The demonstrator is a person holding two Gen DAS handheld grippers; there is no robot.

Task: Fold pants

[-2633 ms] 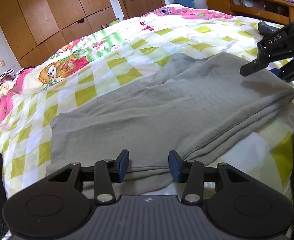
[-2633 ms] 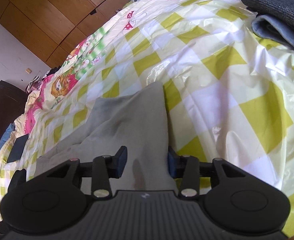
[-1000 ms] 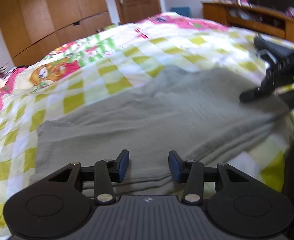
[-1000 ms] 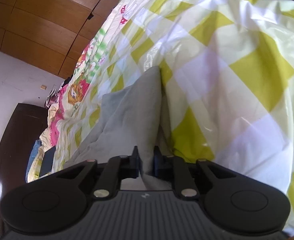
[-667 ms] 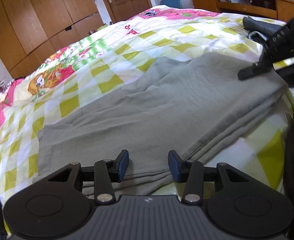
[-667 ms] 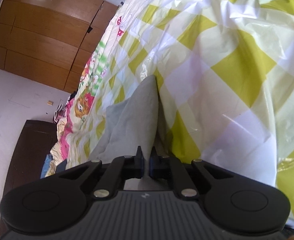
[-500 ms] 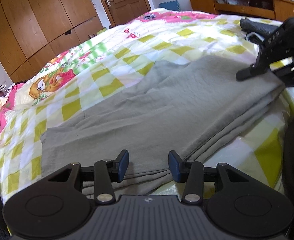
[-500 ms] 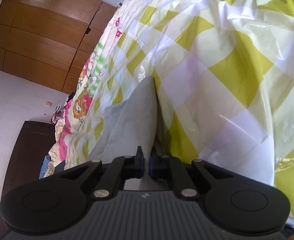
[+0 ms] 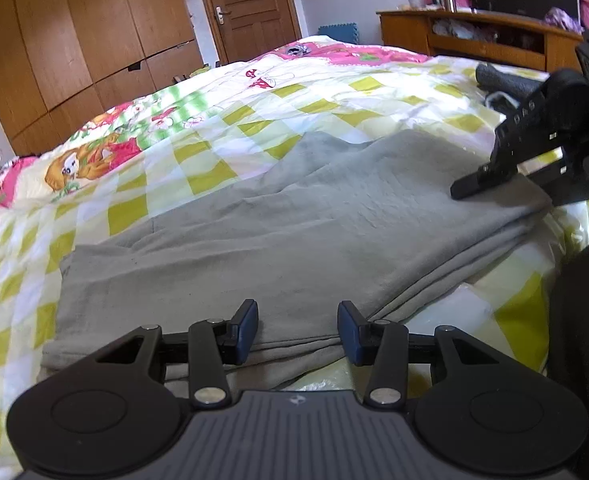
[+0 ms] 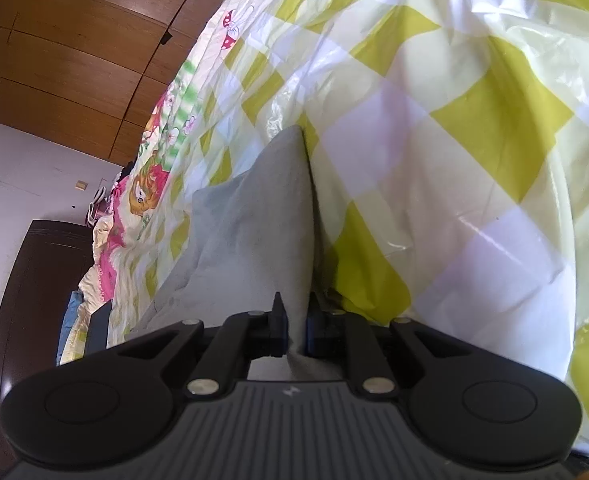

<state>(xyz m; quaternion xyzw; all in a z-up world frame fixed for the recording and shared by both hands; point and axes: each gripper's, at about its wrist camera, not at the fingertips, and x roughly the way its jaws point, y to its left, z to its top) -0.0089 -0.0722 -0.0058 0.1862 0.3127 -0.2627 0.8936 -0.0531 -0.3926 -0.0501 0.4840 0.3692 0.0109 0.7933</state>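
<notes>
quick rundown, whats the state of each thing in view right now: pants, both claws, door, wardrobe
grey cotton pants: lying flat on the checked bedspread, folded into layers, not yet finished
left claw: open, fingers either side of the near pants edge, not pressing it
right claw: pinching a pants edge, jaws easing open
brown wooden door: closed
brown wooden wardrobe: doors closed

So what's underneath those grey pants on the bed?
The grey pants lie flat on a yellow-checked bedspread, which shows all round their edges. At the near edge several folded layers of the pants are stacked. Whatever sits directly beneath the fabric is covered.
</notes>
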